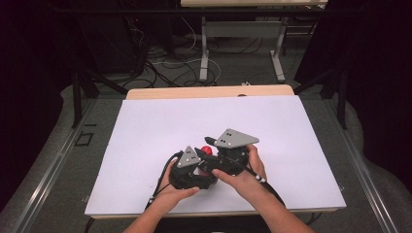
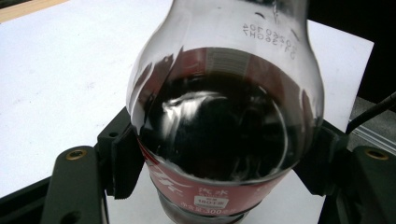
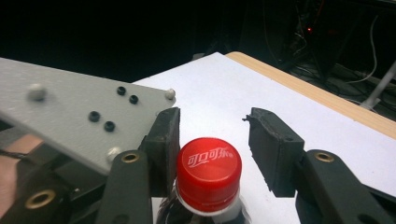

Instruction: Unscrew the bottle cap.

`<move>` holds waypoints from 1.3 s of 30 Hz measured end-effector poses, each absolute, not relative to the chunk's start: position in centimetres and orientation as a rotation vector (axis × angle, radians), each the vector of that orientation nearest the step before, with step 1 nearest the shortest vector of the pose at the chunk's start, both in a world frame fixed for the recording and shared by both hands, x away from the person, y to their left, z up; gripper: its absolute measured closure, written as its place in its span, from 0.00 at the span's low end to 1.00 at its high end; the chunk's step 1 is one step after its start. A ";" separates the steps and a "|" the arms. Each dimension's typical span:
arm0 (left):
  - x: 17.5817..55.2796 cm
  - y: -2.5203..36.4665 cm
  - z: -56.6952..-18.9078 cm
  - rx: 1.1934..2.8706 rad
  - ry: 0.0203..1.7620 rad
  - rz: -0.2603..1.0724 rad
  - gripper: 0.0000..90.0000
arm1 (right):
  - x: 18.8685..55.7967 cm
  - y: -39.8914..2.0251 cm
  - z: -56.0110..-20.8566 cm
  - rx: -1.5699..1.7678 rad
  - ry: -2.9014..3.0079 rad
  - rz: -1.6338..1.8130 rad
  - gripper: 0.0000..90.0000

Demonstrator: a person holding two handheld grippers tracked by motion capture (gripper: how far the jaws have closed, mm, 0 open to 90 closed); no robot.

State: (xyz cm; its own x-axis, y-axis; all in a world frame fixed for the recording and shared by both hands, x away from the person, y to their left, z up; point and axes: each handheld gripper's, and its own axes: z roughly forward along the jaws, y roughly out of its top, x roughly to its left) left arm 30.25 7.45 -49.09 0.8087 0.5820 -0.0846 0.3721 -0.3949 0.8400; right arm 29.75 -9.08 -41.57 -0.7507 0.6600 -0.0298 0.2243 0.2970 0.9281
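Note:
A small cola bottle (image 2: 224,121) with dark liquid and a red label stands between the pads of my left gripper (image 2: 223,158), which is shut on its body. Its red cap (image 3: 208,172) sits between the jaws of my right gripper (image 3: 217,128). The left pad lies close against the cap, while a gap separates the right pad (image 3: 271,144) from it, so this gripper is open. From above, the cap (image 1: 207,150) peeks out between the left gripper (image 1: 200,167) and the right gripper (image 1: 214,154), both held close together near the table's front middle.
A white sheet (image 1: 218,116) covers the table, with a wooden edge (image 1: 209,92) at the back. The left gripper's grey plate (image 3: 79,116) crowds the bottle on one side. Cables and another table's legs (image 1: 204,53) lie on the floor beyond.

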 end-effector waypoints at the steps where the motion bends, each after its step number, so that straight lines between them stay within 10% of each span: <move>1: 30.2 7.5 -49.1 2.028 0.709 0.274 0.33 | 29.8 -9.0 -41.7 0.791 2.157 1.451 0.60; 39: 30.0 7.2 -49.1 2.048 0.638 0.251 0.33 | 33.7 -12.6 -40.9 0.256 2.572 1.584 0.68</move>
